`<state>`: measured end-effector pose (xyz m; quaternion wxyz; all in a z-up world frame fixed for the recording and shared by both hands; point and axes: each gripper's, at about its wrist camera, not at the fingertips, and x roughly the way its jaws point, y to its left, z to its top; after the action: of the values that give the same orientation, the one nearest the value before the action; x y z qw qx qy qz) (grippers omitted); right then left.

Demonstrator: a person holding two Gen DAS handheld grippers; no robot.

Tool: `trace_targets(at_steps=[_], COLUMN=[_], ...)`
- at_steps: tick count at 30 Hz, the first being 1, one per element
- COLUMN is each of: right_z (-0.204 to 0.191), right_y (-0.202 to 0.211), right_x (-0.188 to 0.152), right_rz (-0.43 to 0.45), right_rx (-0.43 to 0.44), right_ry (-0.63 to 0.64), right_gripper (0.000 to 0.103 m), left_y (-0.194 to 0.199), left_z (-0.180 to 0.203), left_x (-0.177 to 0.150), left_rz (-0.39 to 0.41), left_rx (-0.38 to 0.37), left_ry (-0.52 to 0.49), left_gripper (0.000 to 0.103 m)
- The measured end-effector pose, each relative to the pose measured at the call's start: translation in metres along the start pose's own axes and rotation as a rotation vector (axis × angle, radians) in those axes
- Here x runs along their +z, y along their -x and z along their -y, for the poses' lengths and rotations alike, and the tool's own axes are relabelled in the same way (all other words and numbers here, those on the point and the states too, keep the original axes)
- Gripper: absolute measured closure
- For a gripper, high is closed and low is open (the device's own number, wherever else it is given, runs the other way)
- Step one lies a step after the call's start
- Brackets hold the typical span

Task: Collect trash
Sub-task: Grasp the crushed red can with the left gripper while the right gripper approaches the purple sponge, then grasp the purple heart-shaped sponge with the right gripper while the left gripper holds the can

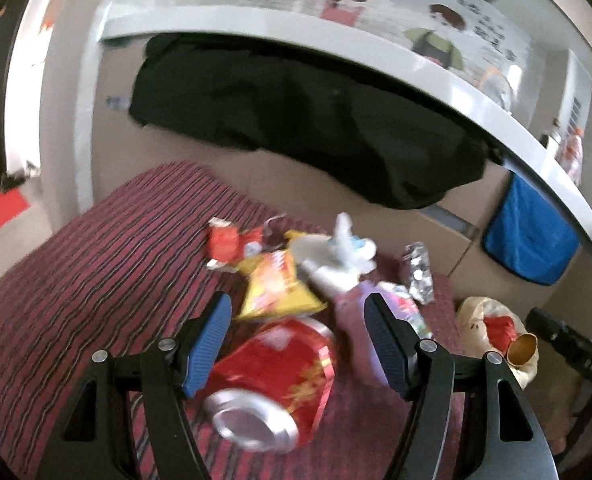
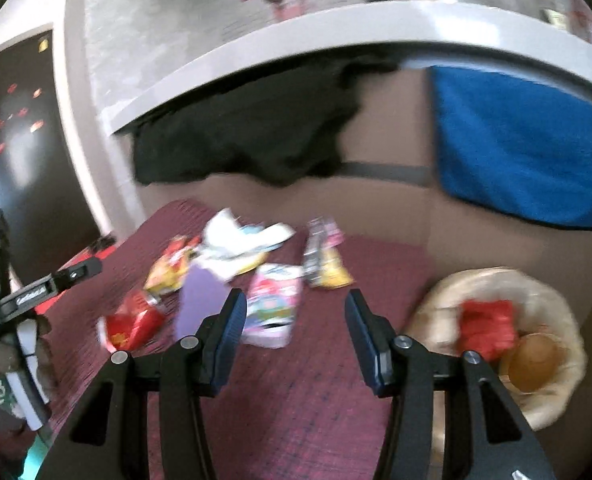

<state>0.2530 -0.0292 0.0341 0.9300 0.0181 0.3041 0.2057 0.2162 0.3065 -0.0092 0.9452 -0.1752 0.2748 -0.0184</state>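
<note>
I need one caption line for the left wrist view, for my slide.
Open left gripper above a crushed red can among wrappers on a striped red mat.

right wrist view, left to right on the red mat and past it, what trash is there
red can → purple packet → pink and white pouch → yellow wrapper → beige bag holding a red wrapper

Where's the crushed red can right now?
In the left wrist view the crushed red can lies on the striped mat, low centre between the open left gripper fingers, just below the yellow snack bag.
</note>
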Motion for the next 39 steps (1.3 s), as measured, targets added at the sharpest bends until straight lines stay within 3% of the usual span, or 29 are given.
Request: trace_targets(at_steps=[7,13,21,25,27,30,35,39], right_z=[-0.037,-0.036,-0.040,-0.042,-0.044,-0.049,-0.065,-0.078], right_y=[-0.026,-0.034,-0.045,-0.046,-0.048,-0.053,-0.066,-0.086], right_x=[-0.016,-0.023,-0.029,-0.032,-0.033,-0.033,-0.028,-0.023], right_rz=[-0.078,-0.103,-0.118,-0.115,-0.114,-0.121,-0.125,-0.145], right_rx=[0.053,0.047,0.042,0.046,0.043,0.053,0.052,0.059], right_ry=[0.073,0.058,0.083,0.093,0.105,0.112,0.163,0.215], right_gripper=[0.054,0.054,0.054,0.054,0.054,0.054,0.054,0.054], left_y=[-0.013,-0.024,-0.042,-0.037,-0.034,-0.028,-0.010,-0.003], left_z=[-0.018,-0.014,-0.015,-0.026,-0.031,-0.034,-0.034,-0.033], left_x=[-0.022,-0.043,-0.067,-0.064,-0.064,-0.062,-0.056,-0.055], left_rz=[-0.091,-0.063,-0.160,-0.143,-0.139,-0.123,-0.048,-0.033], left_rx=[-0.035,0.115,0.151,0.176,0.164,0.144,0.195,0.192], left_ry=[0.013,0.080,0.165,0.199,0.209,0.190,0.133,0.105], left_gripper=[0.034,0.034,0.034,0.040,0.052,0.052,0.052,0.052])
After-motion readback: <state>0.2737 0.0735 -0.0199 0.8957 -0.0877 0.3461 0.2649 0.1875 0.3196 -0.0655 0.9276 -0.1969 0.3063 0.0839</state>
